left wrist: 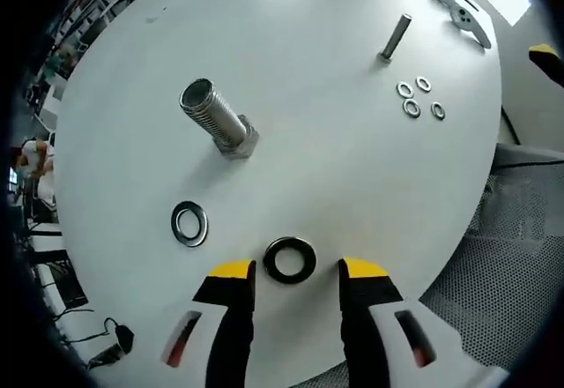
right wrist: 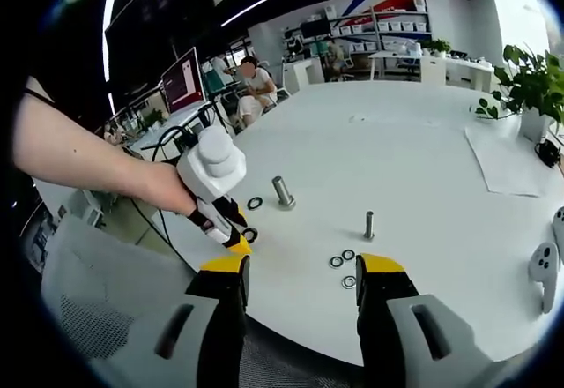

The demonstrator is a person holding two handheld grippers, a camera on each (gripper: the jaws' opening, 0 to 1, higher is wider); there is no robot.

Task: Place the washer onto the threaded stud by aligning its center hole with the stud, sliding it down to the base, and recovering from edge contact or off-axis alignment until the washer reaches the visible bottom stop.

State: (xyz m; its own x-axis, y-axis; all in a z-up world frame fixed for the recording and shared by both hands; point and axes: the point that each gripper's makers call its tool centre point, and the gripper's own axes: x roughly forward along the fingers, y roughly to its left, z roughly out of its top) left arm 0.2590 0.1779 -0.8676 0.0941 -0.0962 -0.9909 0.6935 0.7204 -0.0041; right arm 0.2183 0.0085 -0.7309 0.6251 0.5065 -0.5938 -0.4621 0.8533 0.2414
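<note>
We find no legible brand, label or writing on any item. On the white round table [left wrist: 352, 176] we record a large threaded stud [left wrist: 216, 116] standing on its hex base, its long axis rising off the tabletop and leaning toward the upper left in the left gripper view; in the right gripper view it stands upright [right wrist: 283, 191]. A dark washer [left wrist: 289, 260] lies flat on the table between the yellow-tipped jaws of the left gripper [left wrist: 297, 273], which stand apart on either side of it without touching it, so the gripper is released. A second, lighter washer [left wrist: 189, 224] lies flat to its left, near the stud's base. A smaller stud [left wrist: 396, 37] stands farther off, with four small washers [left wrist: 419, 97] clustered beside it. Two grey controllers [left wrist: 463, 13] lie at the far edge. In the right gripper view we note a person's bare forearm [right wrist: 79, 163] reaching in from the left, the hand [right wrist: 167, 192] wrapped around the left gripper's body, tilted down toward the table. The right gripper [right wrist: 300, 269] hovers off the near table edge, jaws spread wide and holding nothing. A potted plant [right wrist: 533, 84] and a sheet of paper [right wrist: 507, 159] sit at the right.
</note>
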